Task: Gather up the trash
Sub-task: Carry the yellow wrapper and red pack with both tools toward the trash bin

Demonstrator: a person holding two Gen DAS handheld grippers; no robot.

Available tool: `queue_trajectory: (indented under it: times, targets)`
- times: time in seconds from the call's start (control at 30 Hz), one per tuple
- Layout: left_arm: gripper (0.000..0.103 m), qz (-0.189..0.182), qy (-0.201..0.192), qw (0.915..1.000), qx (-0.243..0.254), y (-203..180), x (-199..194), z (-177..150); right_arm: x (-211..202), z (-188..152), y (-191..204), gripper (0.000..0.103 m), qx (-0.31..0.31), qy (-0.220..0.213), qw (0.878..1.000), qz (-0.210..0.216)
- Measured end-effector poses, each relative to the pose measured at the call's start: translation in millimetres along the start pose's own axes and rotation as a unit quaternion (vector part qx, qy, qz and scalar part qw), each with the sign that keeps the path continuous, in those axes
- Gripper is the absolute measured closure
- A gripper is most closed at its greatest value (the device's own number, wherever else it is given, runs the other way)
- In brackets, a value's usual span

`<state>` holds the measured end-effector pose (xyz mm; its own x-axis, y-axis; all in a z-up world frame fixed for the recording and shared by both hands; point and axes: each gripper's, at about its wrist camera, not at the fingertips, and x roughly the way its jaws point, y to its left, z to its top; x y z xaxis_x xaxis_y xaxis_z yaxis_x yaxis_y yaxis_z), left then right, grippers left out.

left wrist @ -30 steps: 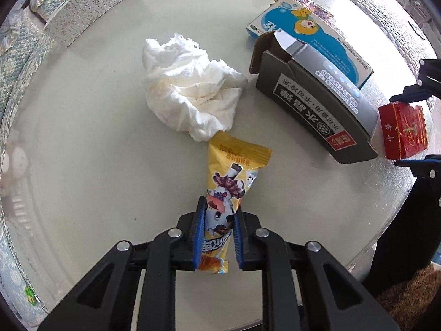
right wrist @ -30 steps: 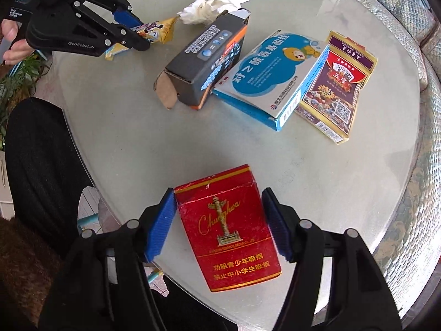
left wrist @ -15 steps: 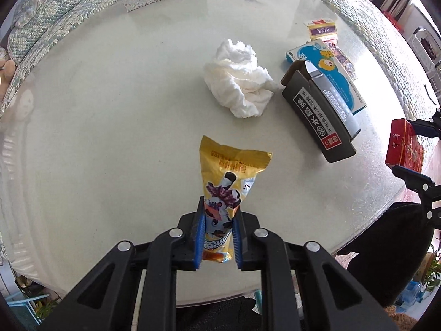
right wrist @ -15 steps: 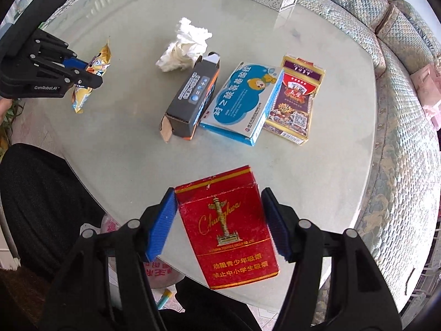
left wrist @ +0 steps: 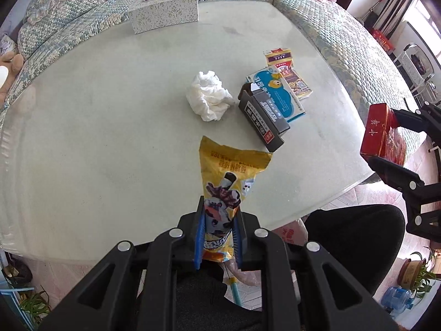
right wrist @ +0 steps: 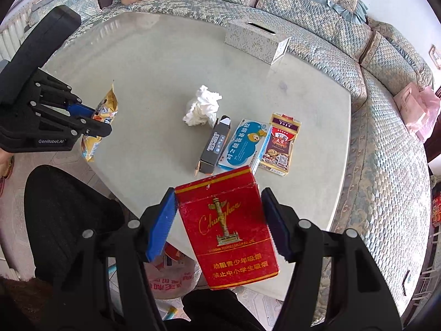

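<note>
Right wrist: claw (right wrist: 219,223) grips red pack (right wrist: 228,231) (above table (right wrist: 154,82))

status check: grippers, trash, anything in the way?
Left gripper shut on yellow snack wrapper. Right gripper clamps red cigarette pack. Crumpled tissue and three boxes on table. Nothing blocking.

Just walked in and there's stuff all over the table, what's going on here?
A person is clearing trash from the glass table with a gripper in each hand. The left gripper is shut on a yellow snack wrapper, and the right gripper is clamped on a red cigarette pack, both held above the table. A crumpled tissue and three boxes lie on the table.
</note>
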<state>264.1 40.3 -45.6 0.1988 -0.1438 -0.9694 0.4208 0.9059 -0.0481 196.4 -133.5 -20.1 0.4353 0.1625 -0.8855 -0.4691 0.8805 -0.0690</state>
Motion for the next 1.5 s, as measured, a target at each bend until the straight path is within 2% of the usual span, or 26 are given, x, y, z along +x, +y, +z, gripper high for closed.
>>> queue_trajectory:
  times: [0.13,0.3,0.67,0.8,0.87,1.07,1.27,1.5]
  targets:
    - [0.086,0.006,-0.016,0.9996,0.020,-21.3,-15.8,-20.0,-22.6,-13.4,18.9,0.041,-0.014,-0.018,1.000,0.002]
    - [0.086,0.000,-0.023,0.9993,0.030,-39.1,-18.7,-44.9,-35.4,-36.6,42.5,0.041,-0.022,-0.018,1.000,0.007]
    - [0.086,-0.015,-0.037,0.9982,0.046,-70.8,-0.2,-98.8,-47.0,-82.5,83.8,0.041,-0.041,-0.034,0.999,0.004]
    - [0.086,-0.001,-0.044,0.9974,0.056,-80.2,8.7,-116.0,-40.4,-96.6,97.3,0.041,-0.047,-0.023,0.999,0.011]
    - [0.086,-0.010,-0.037,0.9977,0.056,-82.7,14.8,-122.8,-35.7,-102.5,102.2,0.041,-0.049,-0.017,0.999,0.013]
    - [0.086,0.000,-0.035,0.9975,0.061,-89.0,33.4,-139.3,-17.0,-122.1,113.6,0.041,-0.048,0.005,0.999,0.019]
    - [0.086,0.003,-0.029,0.9975,0.064,-93.6,53.0,-151.9,8.6,-138.2,115.6,0.041,-0.037,0.034,0.998,0.032]
    - [0.086,0.006,-0.014,0.9981,0.060,-95.1,78.6,-159.6,33.1,-152.1,115.6,0.041,-0.028,0.048,0.998,0.038]
